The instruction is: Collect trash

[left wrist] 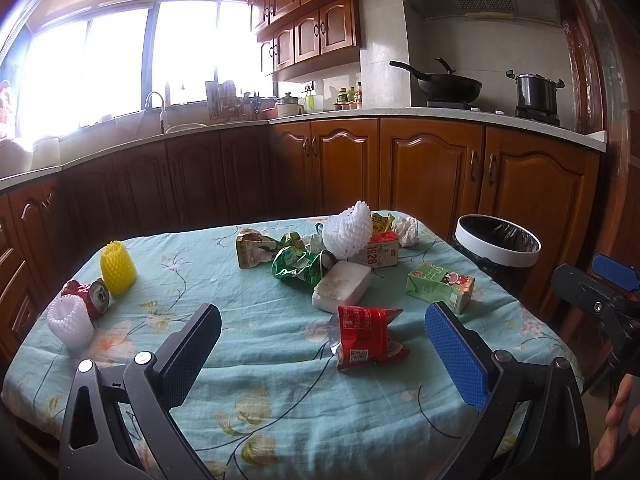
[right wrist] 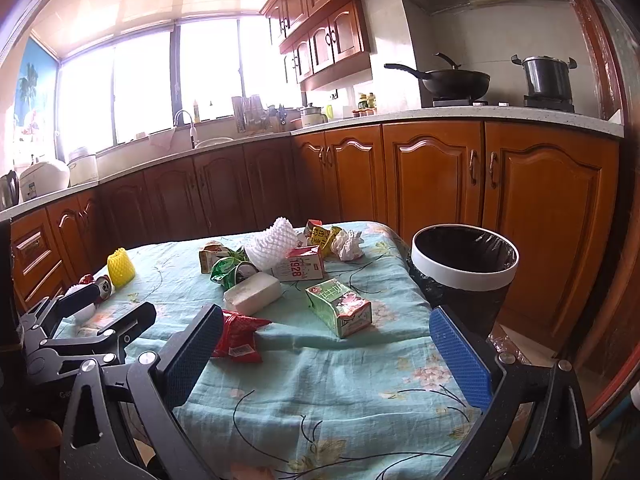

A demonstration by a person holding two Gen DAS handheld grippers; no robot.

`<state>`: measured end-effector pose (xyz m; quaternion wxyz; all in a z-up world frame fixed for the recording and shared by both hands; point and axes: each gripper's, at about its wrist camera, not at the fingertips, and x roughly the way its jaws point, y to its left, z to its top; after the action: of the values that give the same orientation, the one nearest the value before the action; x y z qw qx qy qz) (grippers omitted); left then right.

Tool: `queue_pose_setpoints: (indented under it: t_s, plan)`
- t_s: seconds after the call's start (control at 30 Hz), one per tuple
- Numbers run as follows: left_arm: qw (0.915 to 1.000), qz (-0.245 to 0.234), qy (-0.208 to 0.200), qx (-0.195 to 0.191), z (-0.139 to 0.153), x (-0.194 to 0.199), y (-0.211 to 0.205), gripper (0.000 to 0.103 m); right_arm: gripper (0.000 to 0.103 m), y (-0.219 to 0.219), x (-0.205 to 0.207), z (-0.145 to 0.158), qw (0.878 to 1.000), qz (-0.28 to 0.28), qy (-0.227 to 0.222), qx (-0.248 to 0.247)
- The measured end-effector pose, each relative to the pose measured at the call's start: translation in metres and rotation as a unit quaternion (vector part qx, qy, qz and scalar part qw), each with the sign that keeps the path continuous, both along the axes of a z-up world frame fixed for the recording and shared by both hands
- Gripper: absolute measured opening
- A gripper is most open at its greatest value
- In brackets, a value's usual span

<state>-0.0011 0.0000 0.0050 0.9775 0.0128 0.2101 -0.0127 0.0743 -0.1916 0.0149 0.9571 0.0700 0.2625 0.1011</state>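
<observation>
Trash lies scattered on a table with a light blue floral cloth (left wrist: 256,364). A red snack wrapper (left wrist: 366,338) sits just ahead of my left gripper (left wrist: 324,316), which is open and empty. A green drink carton (right wrist: 340,306) lies ahead of my right gripper (right wrist: 326,326), also open and empty. Farther back are a white foam block (left wrist: 342,286), a green wrapper (left wrist: 298,264), a "1928" carton (left wrist: 378,252) and white foam netting (left wrist: 348,230). At the left are a yellow foam net (left wrist: 117,268) and a crushed can (left wrist: 98,296). A black-lined bin with a white rim (right wrist: 464,268) stands off the table's right side.
Wooden cabinets and a countertop (left wrist: 400,114) run behind the table, with a wok (left wrist: 448,84) and a pot (left wrist: 536,92) on the stove. A crumpled tissue (right wrist: 350,246) lies at the far edge. A person's hand (left wrist: 620,416) shows at the right, below the right gripper (left wrist: 596,292).
</observation>
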Motion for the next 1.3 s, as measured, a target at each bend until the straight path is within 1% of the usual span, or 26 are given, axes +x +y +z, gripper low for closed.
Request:
queue_pose_setpoints:
  t_s: [0.4,0.73,0.97,1.07,1.17,1.3]
  plan:
    - [1.0000,0.000,0.003,-0.001,-0.002,0.001,0.000,0.102,0.103,0.002,0.002,-0.002,1.000,0.004,0.004,0.005]
    - [0.9997,-0.004,0.021,-0.007,-0.007,0.010,0.002,0.102,0.103,-0.004,0.009,-0.006,1.000,0.009,0.020,0.018]
    - [0.9958,-0.030,0.075,-0.043,-0.016,0.038,0.011,0.102,0.103,-0.007,0.033,-0.017,0.997,0.036,0.058,0.026]
    - [0.9938,-0.038,0.094,-0.046,-0.017,0.051,0.012,0.102,0.103,-0.008,0.043,-0.025,0.996,0.046,0.074,0.028]
    - [0.9919,-0.047,0.111,-0.040,-0.018,0.065,0.009,0.102,0.103,-0.008,0.058,-0.035,0.994,0.055,0.095,0.029]
    - [0.9878,-0.057,0.139,-0.042,-0.025,0.085,0.006,0.101,0.102,-0.009,0.083,-0.048,0.990,0.072,0.120,0.030]
